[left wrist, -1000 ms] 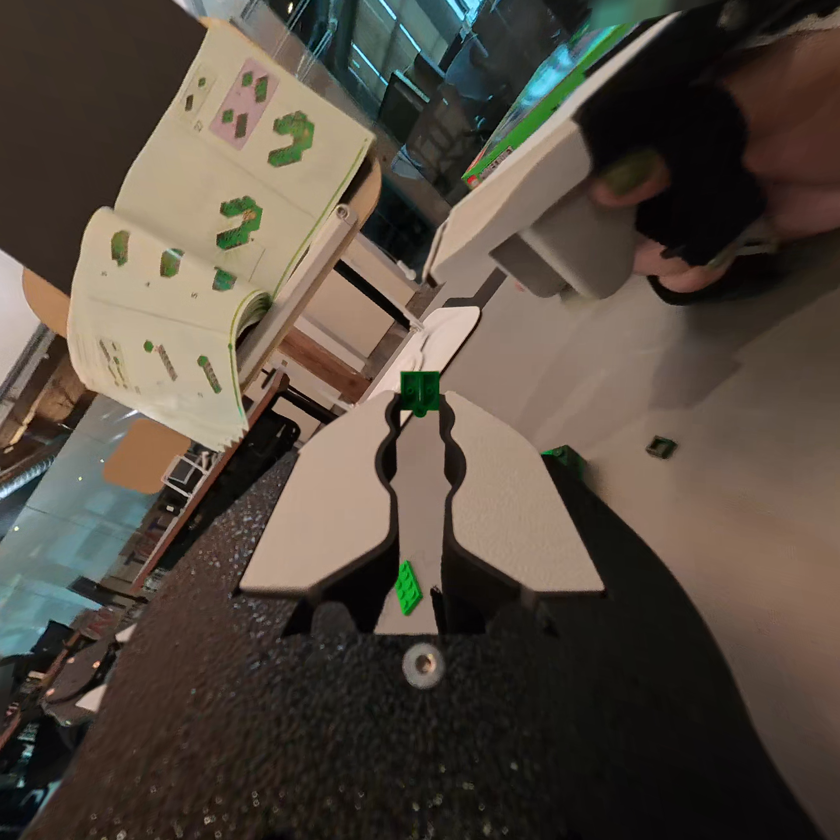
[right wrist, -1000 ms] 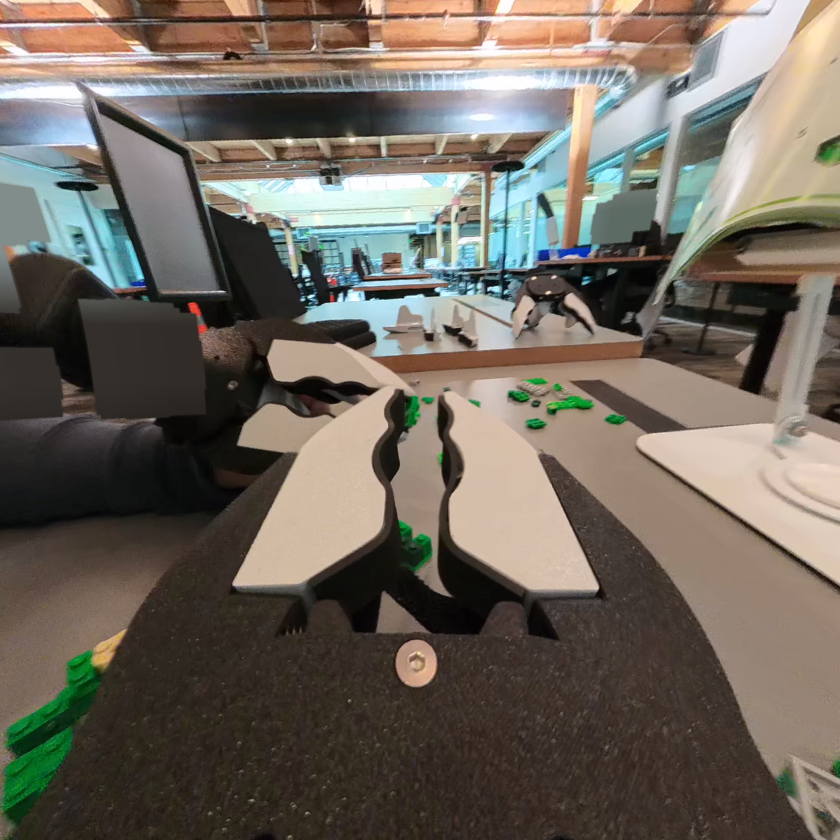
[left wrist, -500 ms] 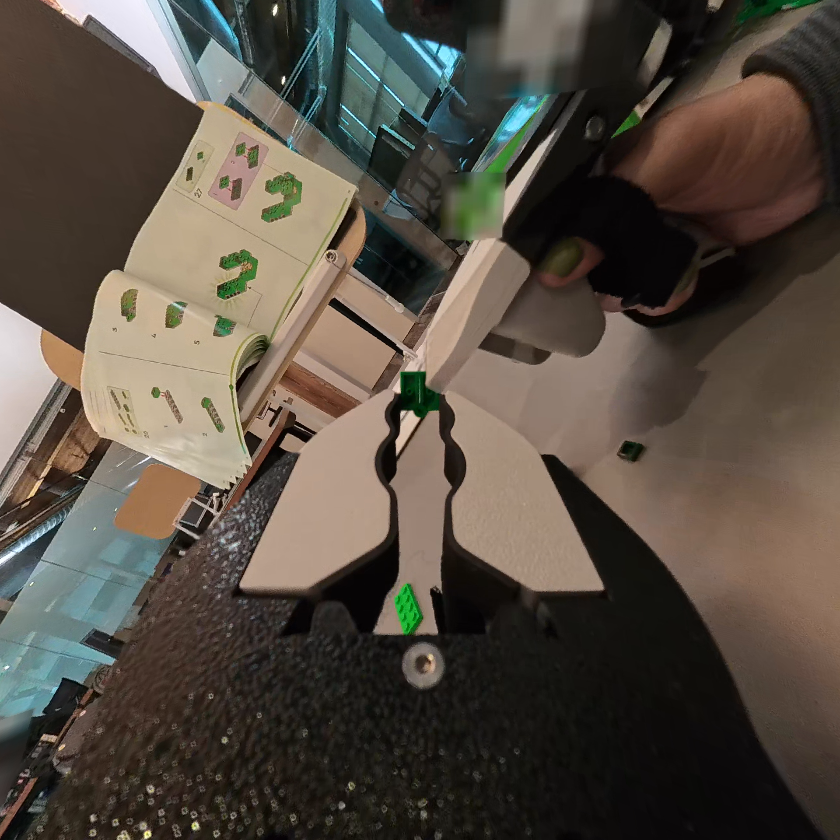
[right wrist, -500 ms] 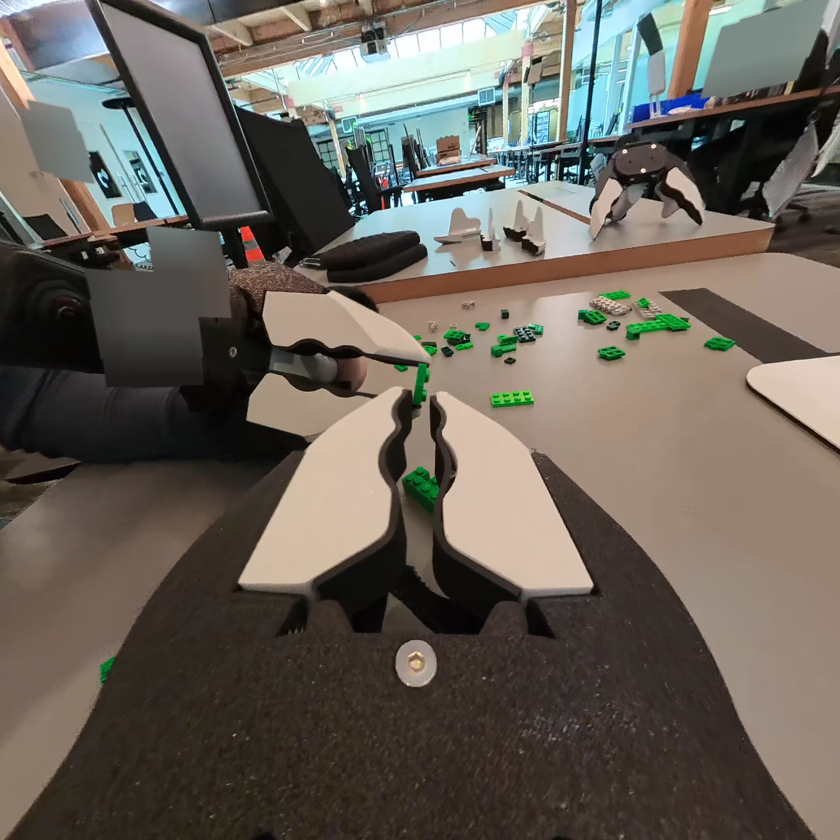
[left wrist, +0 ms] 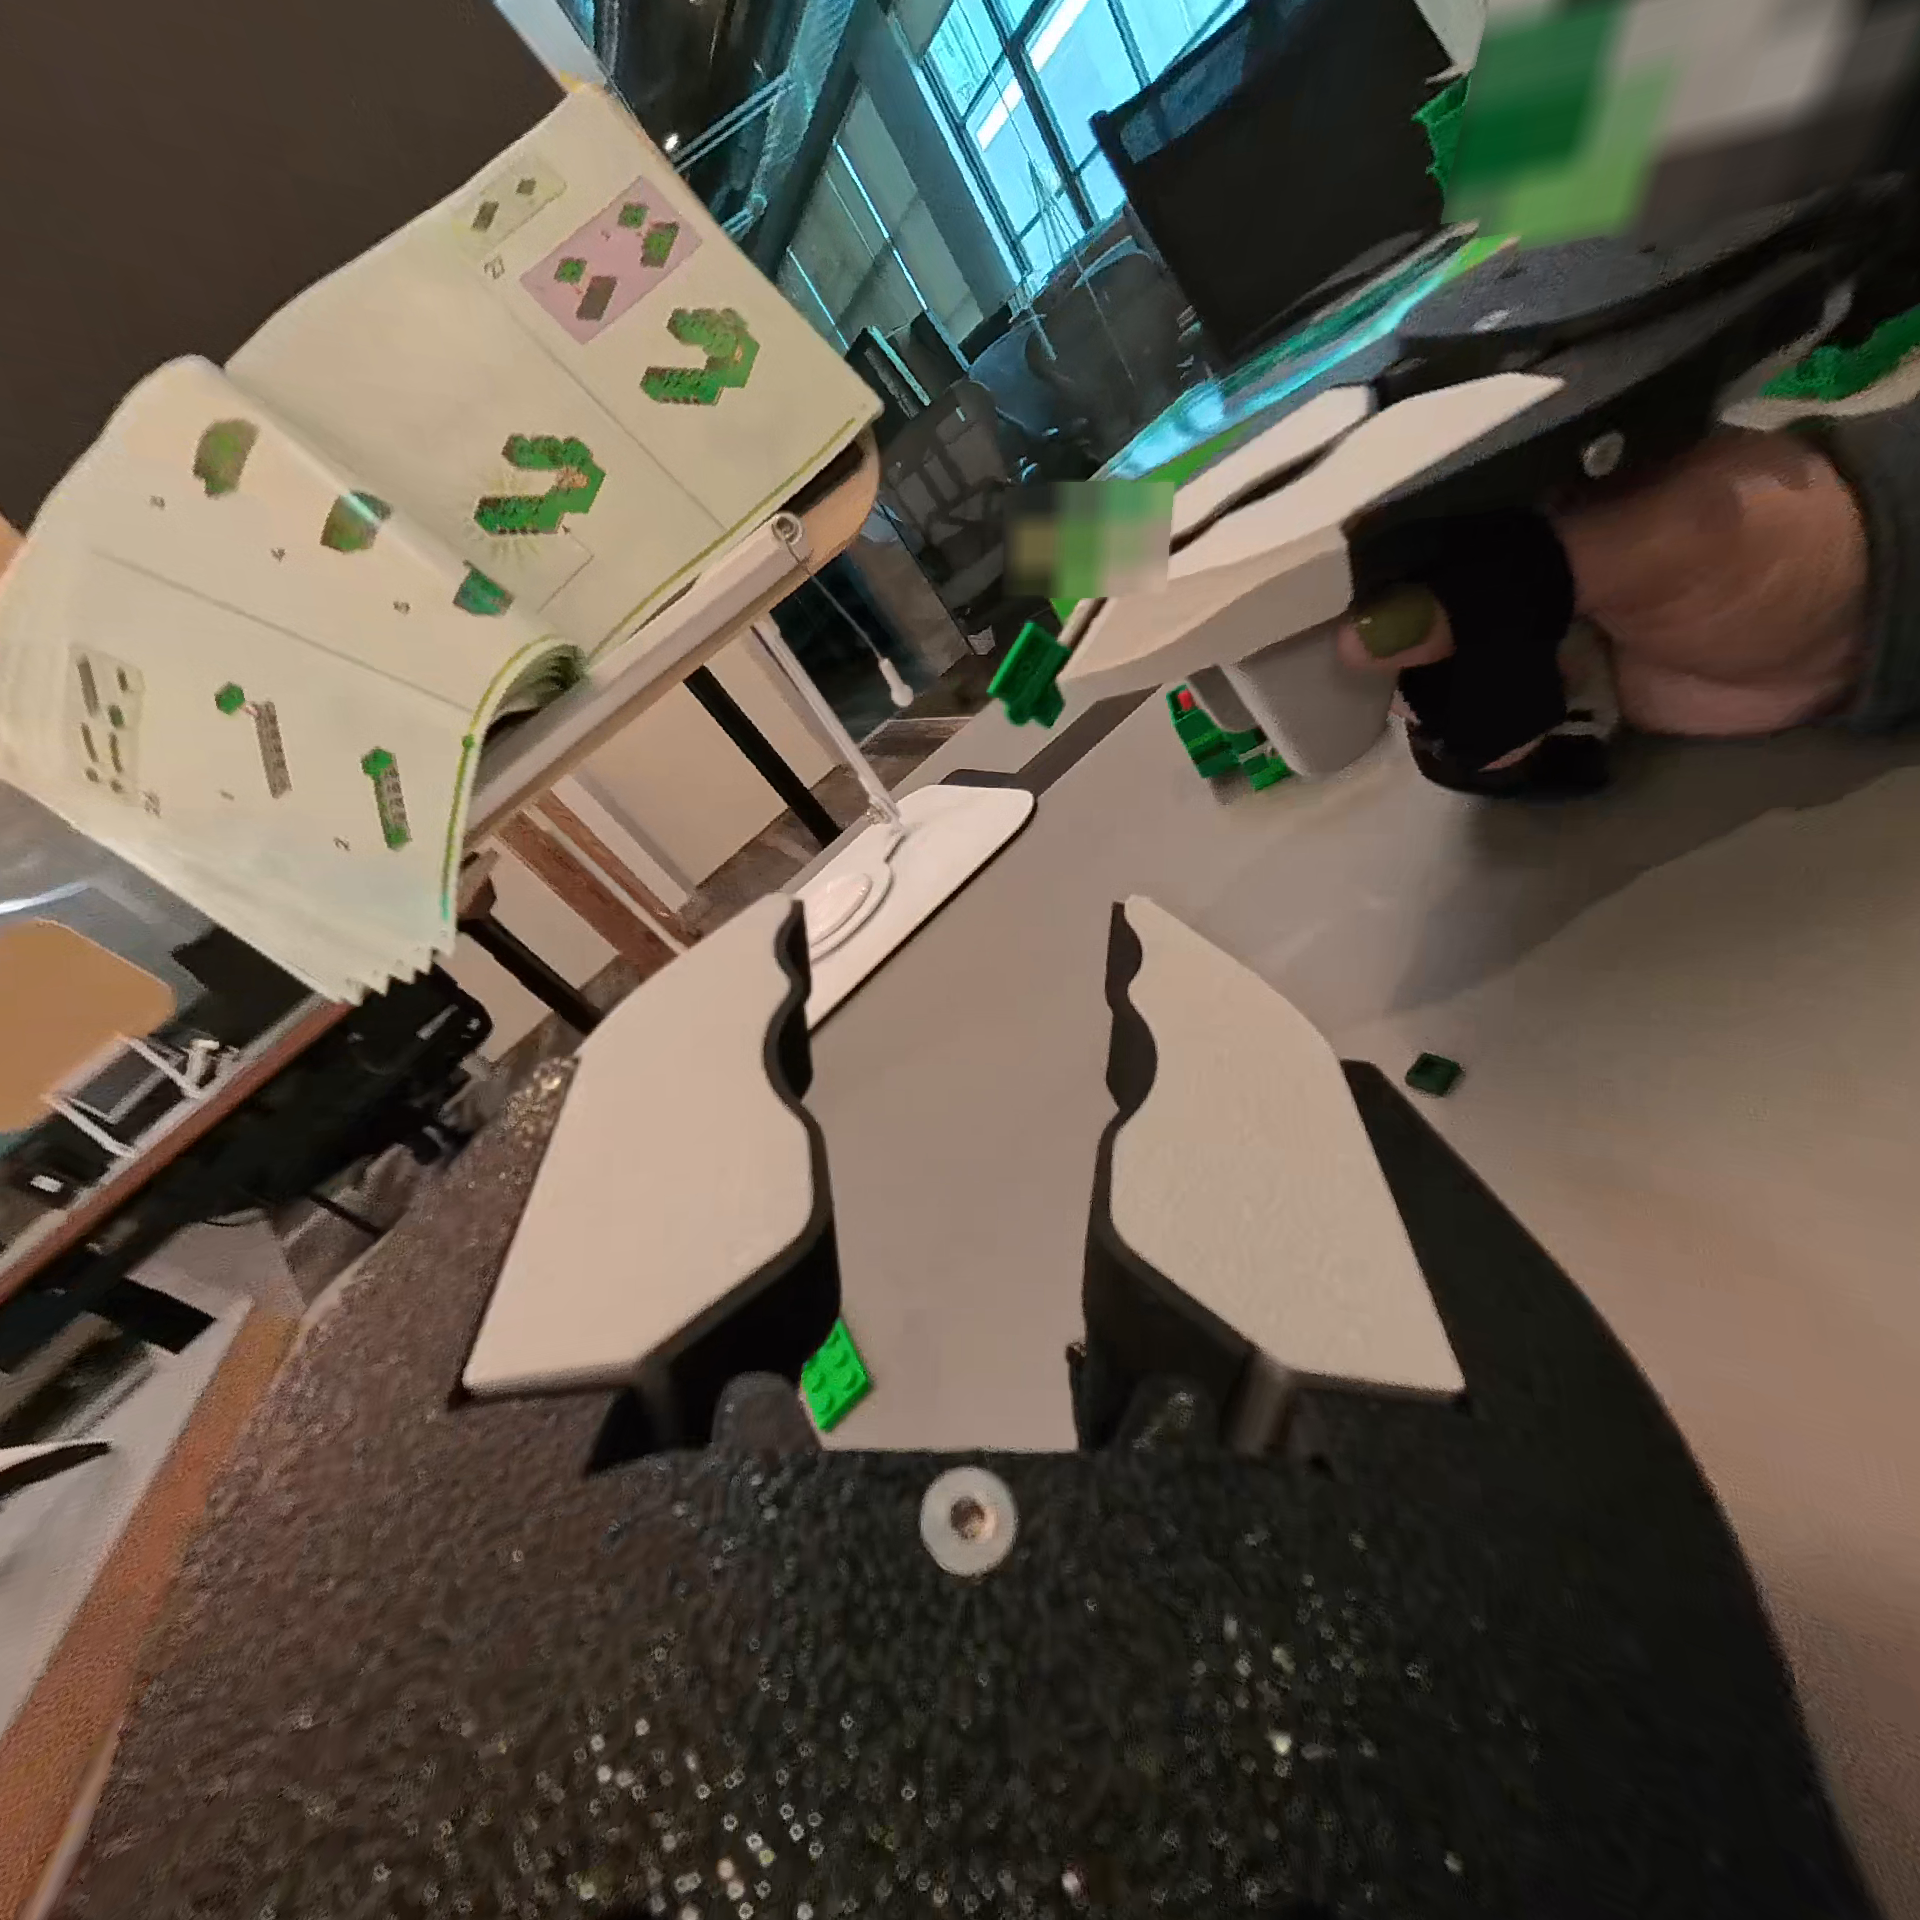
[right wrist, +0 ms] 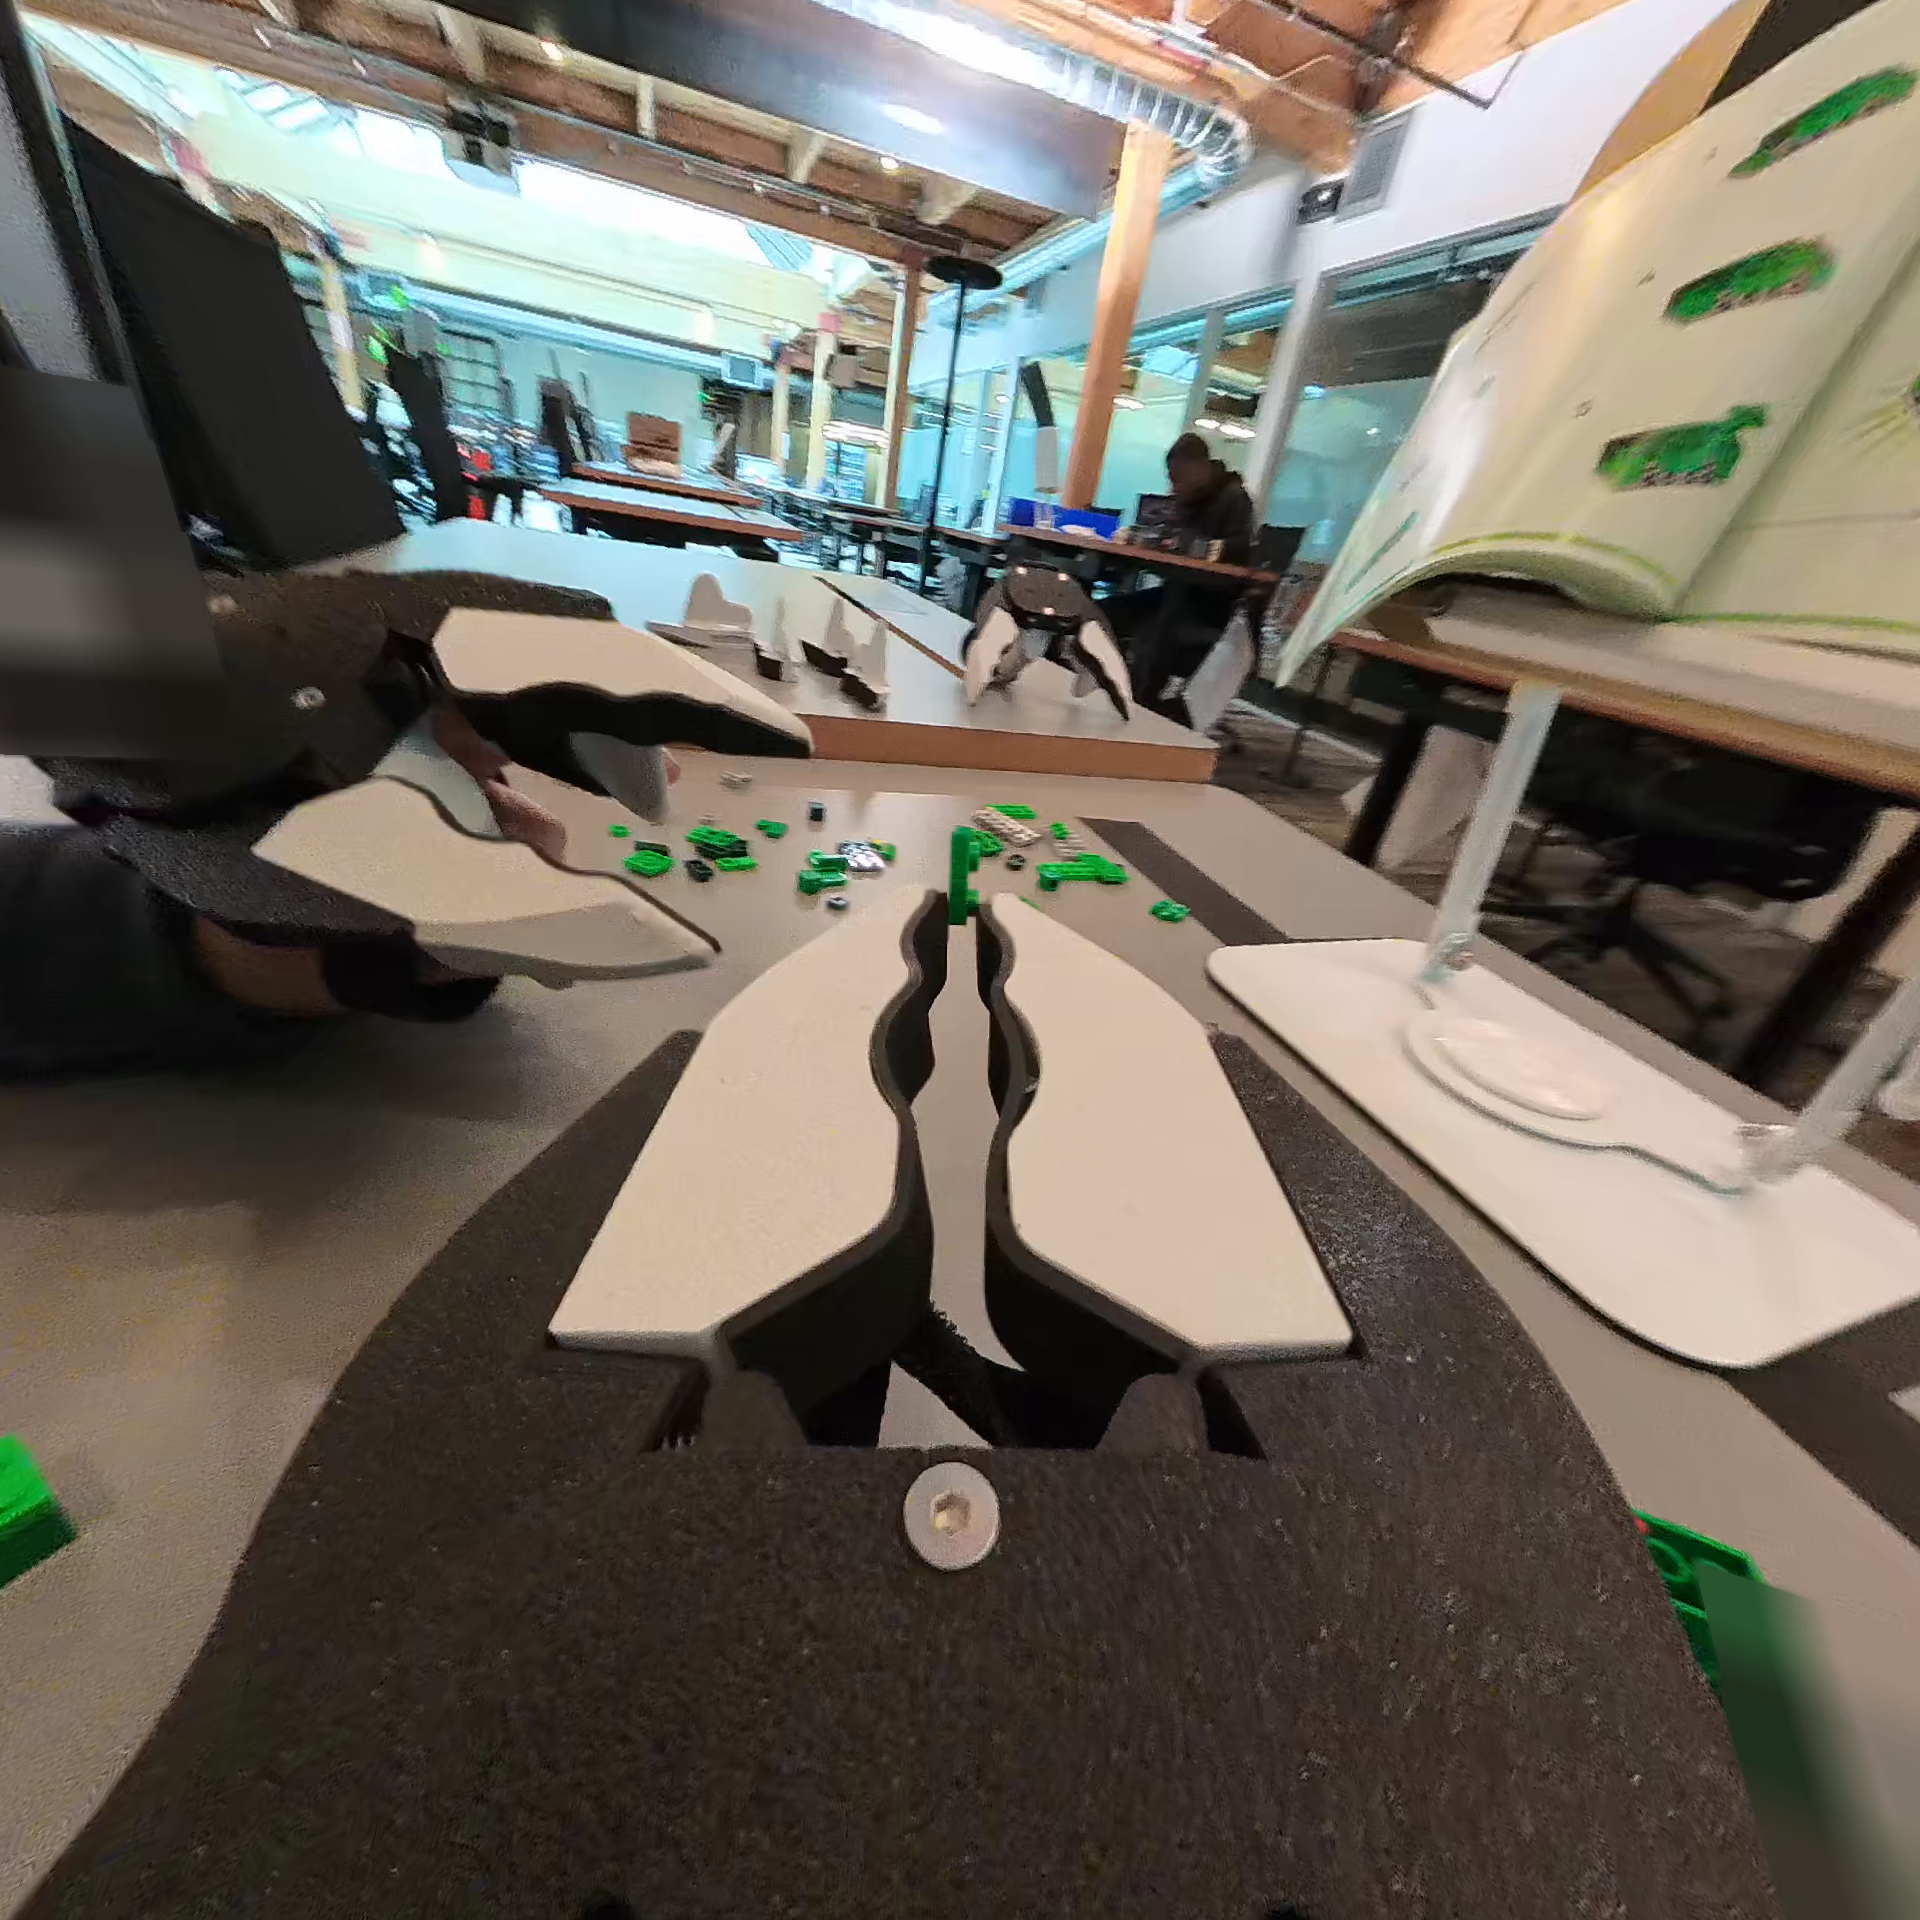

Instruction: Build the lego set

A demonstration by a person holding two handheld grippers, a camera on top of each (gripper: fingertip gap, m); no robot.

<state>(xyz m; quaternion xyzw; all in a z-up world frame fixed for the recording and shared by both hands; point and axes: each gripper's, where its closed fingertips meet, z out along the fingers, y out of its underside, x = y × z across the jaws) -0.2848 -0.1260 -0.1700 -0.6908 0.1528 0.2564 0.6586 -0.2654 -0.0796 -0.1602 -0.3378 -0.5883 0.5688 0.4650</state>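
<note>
**A:** Grey tabletop fills the lower half of both views, with an open workshop of wooden beams and long desks behind it. What stands on it?

**B:** At the right of the right wrist view, a white stand base with a clear post carries an open instruction booklet. The left wrist view shows that booklet at upper left, its pages printed with green build steps.

**A:** And the left gripper?

**B:** In its own view the left gripper has its two pale fingers spread wide, with bare table between them and nothing held. A small green plate lies on the table low in the gap, near the finger roots. The right wrist view shows the same gripper at centre left, jaws parted, hovering just above the table.

**A:** Where is the piece being worked?

**B:** The right gripper has its fingers nearly together, pinching a thin green lego piece upright at the tips. In the left wrist view that gripper enters from the upper right, gripped by a hand in a black fingerless glove, with the green piece poking out at its tip.

**A:** Any other bricks?

**B:** Loose green pieces are scattered across the table at mid-frame of the right wrist view, beyond both grippers. A dark green stud sits alone at right centre in the left wrist view, and a small green build stands under the right gripper's handle.
</note>
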